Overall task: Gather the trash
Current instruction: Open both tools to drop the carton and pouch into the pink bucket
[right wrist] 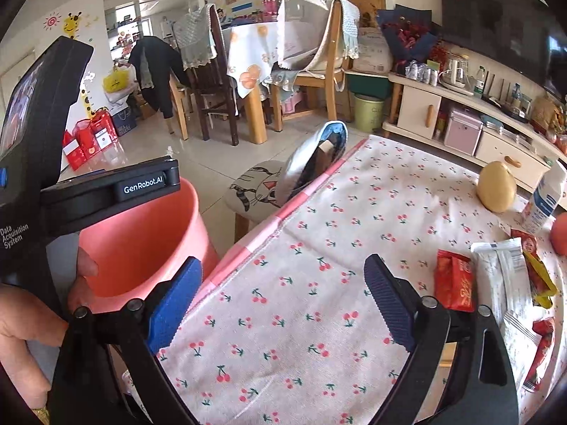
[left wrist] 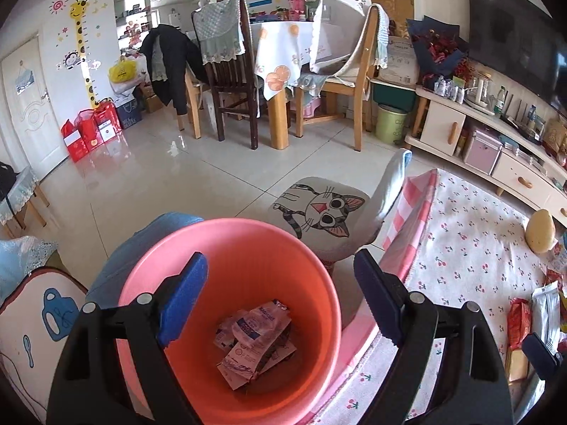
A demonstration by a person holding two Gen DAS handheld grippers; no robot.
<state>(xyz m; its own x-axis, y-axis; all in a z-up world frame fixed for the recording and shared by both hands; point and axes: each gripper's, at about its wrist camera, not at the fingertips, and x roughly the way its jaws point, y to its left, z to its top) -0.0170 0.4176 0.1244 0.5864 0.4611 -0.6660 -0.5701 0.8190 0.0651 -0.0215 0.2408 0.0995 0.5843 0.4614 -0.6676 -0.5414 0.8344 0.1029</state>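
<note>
A pink bin (left wrist: 312, 304) stands beside the table and holds several crumpled white-and-blue wrappers (left wrist: 253, 343). My left gripper (left wrist: 280, 304) hangs open and empty right above the bin's mouth. The bin also shows in the right wrist view (right wrist: 141, 244), at the table's left edge. My right gripper (right wrist: 283, 304) is open and empty above the cherry-print tablecloth (right wrist: 319, 233). To its right lie a red packet (right wrist: 454, 283), a white wrapper (right wrist: 503, 283) and more red and yellow wrappers (right wrist: 538, 276).
A cat-print stool (left wrist: 319, 212) stands behind the bin. A yellow fruit (right wrist: 496, 187), a white bottle (right wrist: 545, 202) and an orange fruit (right wrist: 560, 233) sit at the table's far right. Dining chairs, a green bin (left wrist: 389, 124) and a TV cabinet lie beyond.
</note>
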